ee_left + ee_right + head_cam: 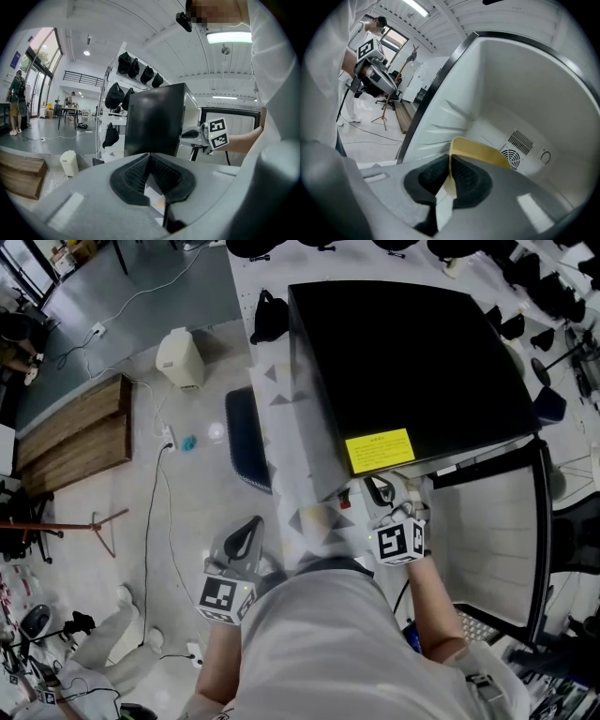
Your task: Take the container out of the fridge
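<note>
Pinched only by its thin rim in the right gripper [449,176], the left gripper [150,173] being closed on nothing, the container [480,152] could be dropped while withdrawn from the fridge [525,84].

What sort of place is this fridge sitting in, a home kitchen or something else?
Probably a lab or workshop, not a home: cables trail over a bare grey floor beside the black fridge, and rows of black gear hang high up behind it.
</note>
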The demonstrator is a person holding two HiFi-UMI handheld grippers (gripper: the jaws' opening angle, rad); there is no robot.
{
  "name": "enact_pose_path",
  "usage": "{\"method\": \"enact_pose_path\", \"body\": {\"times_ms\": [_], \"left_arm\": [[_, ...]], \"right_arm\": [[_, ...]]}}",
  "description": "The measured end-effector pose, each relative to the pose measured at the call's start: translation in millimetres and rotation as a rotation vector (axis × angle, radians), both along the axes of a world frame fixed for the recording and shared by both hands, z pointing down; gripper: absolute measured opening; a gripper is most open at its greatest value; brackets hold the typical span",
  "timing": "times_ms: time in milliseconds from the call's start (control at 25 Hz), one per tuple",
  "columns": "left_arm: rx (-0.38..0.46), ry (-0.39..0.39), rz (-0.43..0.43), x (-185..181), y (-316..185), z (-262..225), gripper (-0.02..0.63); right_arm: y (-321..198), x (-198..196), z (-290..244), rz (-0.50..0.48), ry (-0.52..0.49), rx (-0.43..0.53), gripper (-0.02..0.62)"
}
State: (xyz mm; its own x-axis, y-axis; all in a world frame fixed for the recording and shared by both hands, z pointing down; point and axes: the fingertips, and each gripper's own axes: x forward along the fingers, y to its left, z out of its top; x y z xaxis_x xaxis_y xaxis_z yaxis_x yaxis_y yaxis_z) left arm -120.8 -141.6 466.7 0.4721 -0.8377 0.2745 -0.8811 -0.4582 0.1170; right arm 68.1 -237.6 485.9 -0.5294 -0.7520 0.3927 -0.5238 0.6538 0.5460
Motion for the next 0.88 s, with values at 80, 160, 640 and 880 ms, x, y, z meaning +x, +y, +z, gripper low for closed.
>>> {"method": "enact_pose_path", "body": {"times_ms": [80,160,640,880], "left_arm": [[0.002,0.003,0.027,2.4,-1.9,0.0,0.009],[0.003,0.006,0.057,5.2,-4.0,-0.1,0.009],[0.014,0.023,0.290,39.3,-12.9,1.6,0.009],[0.015,0.027,0.419,64.1,-11.7,4.0,0.009]], "right_arm": [[5.0,2.8,-3.2,0.019,-0.011,0.005,0.020],[11.1,6.7,-6.3,0.046,-0.020,0.008,0.020],[56.0,37.3,-10.3,0.227,-0.081,-0.025,0.020],[85.7,56.2,-11.7,0.327,-0.142,-0.040,0.020]]}}
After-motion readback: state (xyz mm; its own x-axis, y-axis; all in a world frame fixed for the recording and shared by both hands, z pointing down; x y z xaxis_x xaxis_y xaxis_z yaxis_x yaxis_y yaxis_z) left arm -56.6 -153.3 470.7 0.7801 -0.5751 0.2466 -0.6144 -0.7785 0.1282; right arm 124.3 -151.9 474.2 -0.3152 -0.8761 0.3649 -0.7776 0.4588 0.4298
